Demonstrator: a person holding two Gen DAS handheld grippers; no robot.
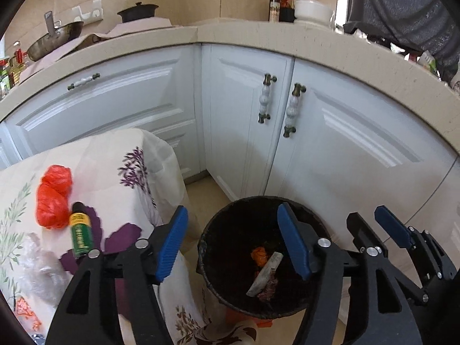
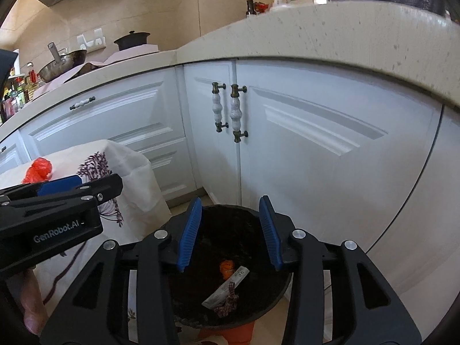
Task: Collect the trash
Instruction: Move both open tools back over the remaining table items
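Trash is split two ways rel. to the bin [image 1: 258,258]: some already inside, some left of it on the floral-cloth table [image 1: 115,158]. Left to right from there: clear crumpled plastic [image 1: 43,270] at the table's near-left edge, red plastic bag [image 1: 54,195] further back, green bottle [image 1: 80,234] just beside the bag, all well left of the bin. Inside the bin: orange scrap [image 1: 260,254], a white wrapper [image 1: 266,277] and a purplish bit under it.

Left gripper [image 1: 233,238] hangs over the bin's left rim, jaws spread, nothing betw. them. Right gripper [image 2: 233,230] is above the bin's middle, jaws partly apart, also empty.

Step in hand looks like the release over the bin, prob. done. To do it well: keep both tools wide, lift clear of the rim w/o knocking the bin, then swing left to the table. Red bag is soft, so pinch a fold; the bottle may roll.
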